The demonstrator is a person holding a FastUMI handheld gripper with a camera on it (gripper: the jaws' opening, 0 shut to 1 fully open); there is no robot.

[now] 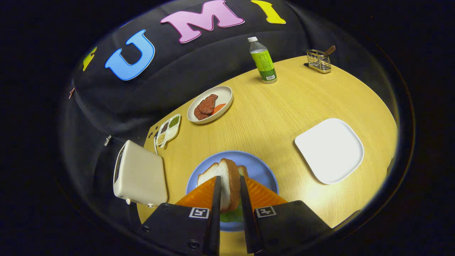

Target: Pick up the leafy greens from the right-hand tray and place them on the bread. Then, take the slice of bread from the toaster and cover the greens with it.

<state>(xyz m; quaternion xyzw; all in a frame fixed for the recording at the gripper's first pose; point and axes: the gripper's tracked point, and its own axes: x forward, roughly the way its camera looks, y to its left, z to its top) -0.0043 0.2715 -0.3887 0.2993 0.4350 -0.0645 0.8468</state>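
Gripper [229, 183]: hung low over the near part of the table, fingers clenched on an upright slice of bread, one finger pressed against each face.
Slice of bread [223, 177]: stood on edge between the fingers, pale crumb toward the left, brown crust along the top and right; held directly above the blue plate.
Second slice [244, 170]: seen as a small crust edge just right of the held slice, partly hidden behind the right finger; lay on the blue plate.
Leafy greens [233, 215]: visible as a green patch low between the fingers, under the held slice, on the blue plate.
Blue plate [261, 167]: round, at the near centre of the table, just ahead of and below the fingers.
Toaster [140, 176]: cream-coloured, at the near left edge of the table, just left of the blue plate; slot contents not discernible.
White tray [330, 150]: square with rounded corners, on the right, well apart from the blue plate.
Round dish [223, 93]: farther back, left of centre, with a dark brown meat piece and something orange.
Divided dish [170, 129]: small, far left, between toaster and round dish, with green, dark and pale grains.
Bottle [263, 61]: green label, white cap, upright at the far edge.
Wire holder [319, 61]: metal, far right, a brown handle sticking out.
Table [284, 106]: light wood.
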